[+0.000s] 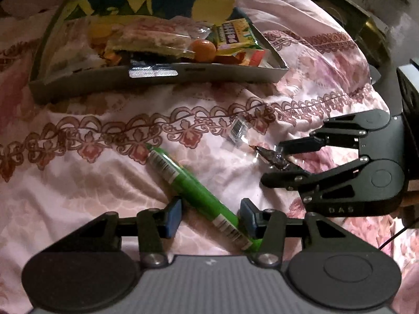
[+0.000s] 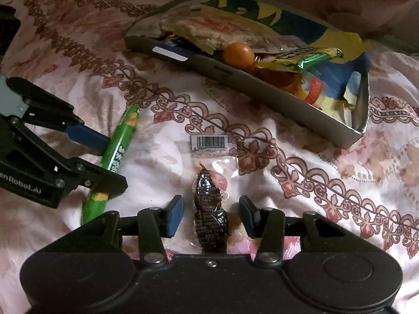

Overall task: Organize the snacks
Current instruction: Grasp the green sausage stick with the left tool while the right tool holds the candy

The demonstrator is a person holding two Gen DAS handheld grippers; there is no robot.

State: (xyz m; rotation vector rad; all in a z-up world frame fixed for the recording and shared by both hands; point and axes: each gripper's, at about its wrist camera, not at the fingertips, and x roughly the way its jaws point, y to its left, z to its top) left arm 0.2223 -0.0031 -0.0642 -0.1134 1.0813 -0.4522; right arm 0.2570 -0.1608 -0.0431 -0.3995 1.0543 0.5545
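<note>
between my left claw (image 1: 210, 216) wide-open pads lies a green stick (image 1: 192, 192) on the bedsheet (image 1: 91, 183), while my right claw (image 2: 210, 216), also wide open, straddles a dark wrapped snack (image 2: 209, 214), both short of the full snack tray (image 1: 235, 74).

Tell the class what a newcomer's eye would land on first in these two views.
Probably the bright green snack stick lying slantwise on the floral bedsheet, between the open fingers of the left gripper. Next, the dark snack in clear wrap between the open right gripper, and the tray heaped with snacks behind.
</note>
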